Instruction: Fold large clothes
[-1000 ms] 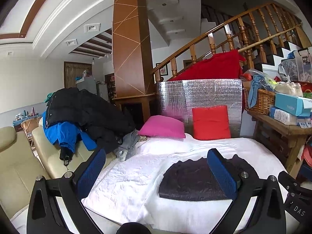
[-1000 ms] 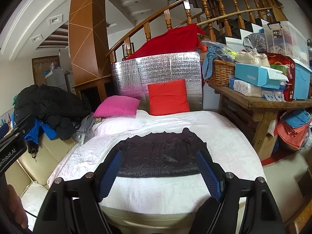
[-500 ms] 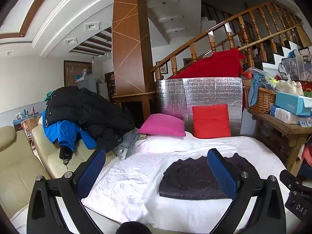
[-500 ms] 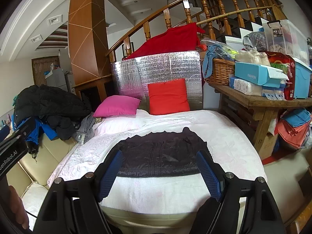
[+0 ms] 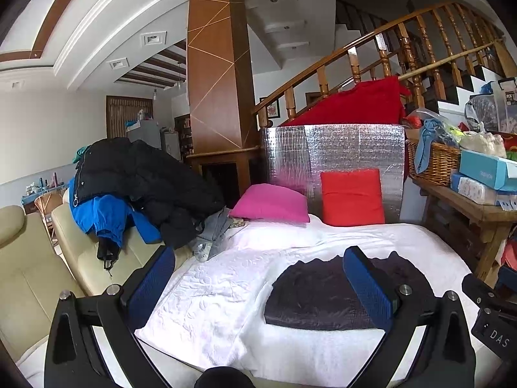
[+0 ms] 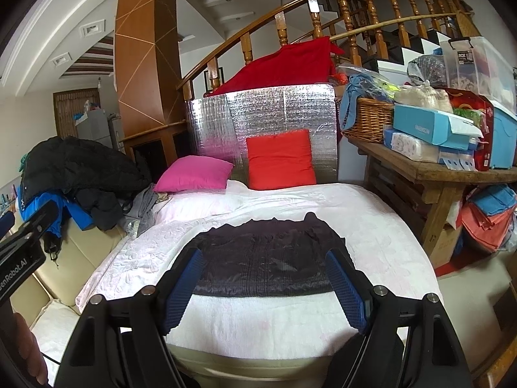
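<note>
A dark folded garment [image 6: 268, 260] lies flat on the white bed cover [image 6: 371, 226]; it also shows in the left wrist view [image 5: 316, 294]. My left gripper [image 5: 258, 274] is open and empty, held above the near edge of the bed, left of the garment. My right gripper [image 6: 265, 278] is open and empty, held above the garment's near edge, not touching it. A pile of black and blue jackets [image 5: 135, 187] lies on the beige sofa [image 5: 35, 278] at the left.
A pink pillow [image 5: 271, 203] and a red pillow [image 5: 352, 197] lean at the bed's far end against a silver foil panel [image 5: 332, 152]. A cluttered wooden table [image 6: 429, 174] stands to the right. A staircase railing [image 6: 339, 9] is behind.
Both grippers have drifted very slightly; the view barely shifts. The garment has not moved and both grippers stay open.
</note>
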The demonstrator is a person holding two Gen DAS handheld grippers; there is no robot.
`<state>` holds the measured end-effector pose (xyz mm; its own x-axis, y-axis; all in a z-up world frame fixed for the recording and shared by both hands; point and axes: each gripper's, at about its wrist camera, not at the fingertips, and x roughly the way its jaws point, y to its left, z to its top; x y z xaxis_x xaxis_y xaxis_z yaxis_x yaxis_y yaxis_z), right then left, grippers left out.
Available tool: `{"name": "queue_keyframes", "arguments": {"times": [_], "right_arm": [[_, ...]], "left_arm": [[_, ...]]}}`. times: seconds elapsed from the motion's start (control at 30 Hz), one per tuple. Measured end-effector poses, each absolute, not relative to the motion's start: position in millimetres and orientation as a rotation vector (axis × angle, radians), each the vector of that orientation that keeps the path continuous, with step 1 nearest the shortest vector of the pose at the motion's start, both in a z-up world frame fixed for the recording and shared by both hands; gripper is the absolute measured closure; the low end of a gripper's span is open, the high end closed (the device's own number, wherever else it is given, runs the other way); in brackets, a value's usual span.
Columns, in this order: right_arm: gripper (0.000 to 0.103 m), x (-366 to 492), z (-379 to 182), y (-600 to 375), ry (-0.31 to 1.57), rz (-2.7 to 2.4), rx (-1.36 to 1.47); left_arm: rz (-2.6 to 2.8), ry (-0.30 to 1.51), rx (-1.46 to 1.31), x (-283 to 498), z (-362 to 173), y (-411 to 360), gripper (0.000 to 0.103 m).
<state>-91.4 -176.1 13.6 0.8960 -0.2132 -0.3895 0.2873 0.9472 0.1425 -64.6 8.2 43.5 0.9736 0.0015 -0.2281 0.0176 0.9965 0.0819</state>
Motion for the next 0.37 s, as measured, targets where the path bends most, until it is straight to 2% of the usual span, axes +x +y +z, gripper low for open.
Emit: {"name": "queue_keyframes", "arguments": {"times": [0.23, 0.37], "right_arm": [[0.022, -64, 12, -181, 0.390, -0.250, 0.180], [0.022, -29, 4, -213, 0.424, -0.244, 0.225]], "left_arm": [[-0.078, 0.265, 0.070, -42, 35, 4, 0.000], [-0.093, 0.300, 0.015, -1, 31, 11, 0.000]]}}
